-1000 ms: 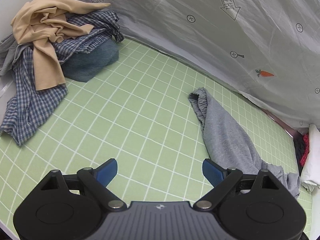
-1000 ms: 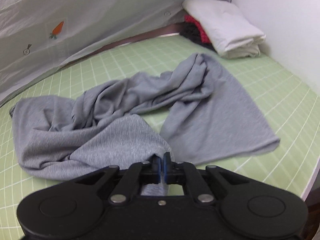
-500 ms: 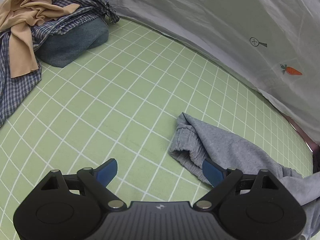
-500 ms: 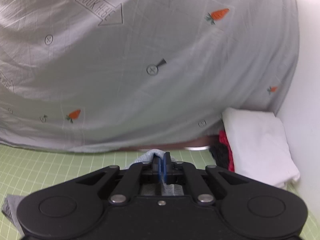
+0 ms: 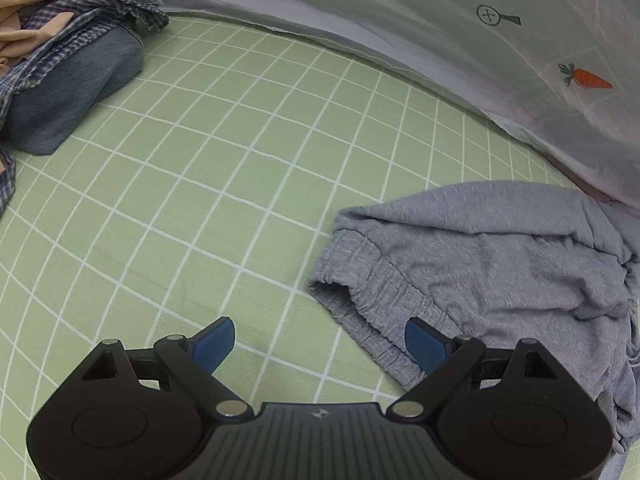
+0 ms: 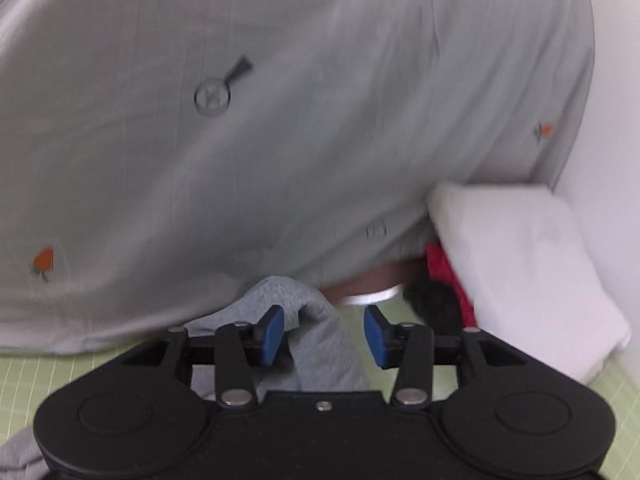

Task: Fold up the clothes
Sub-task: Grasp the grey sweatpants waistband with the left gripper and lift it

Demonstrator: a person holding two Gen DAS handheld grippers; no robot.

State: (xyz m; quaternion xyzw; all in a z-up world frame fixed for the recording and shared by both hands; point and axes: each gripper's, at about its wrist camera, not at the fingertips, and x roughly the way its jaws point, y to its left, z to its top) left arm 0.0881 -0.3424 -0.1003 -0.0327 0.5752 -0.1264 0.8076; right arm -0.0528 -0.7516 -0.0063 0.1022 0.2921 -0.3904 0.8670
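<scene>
Squaring up the grey trousers (image 5: 480, 256) lying rumpled on the green checked sheet (image 5: 200, 168) means bringing the left claw (image 5: 320, 340), its fingers spread wide, down over the waistband, while the right claw (image 6: 324, 330) stands parted beside a raised fold.

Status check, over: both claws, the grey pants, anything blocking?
Left claw open, low over the waistband. Right claw open, fabric loose between pads. Grey pants crumpled, unfolded on green mat. Nothing blocking.

A green grid mat (image 5: 208, 152) covers the table; a grey carrot-print sheet (image 5: 460, 20) hangs along its far edge.
</scene>
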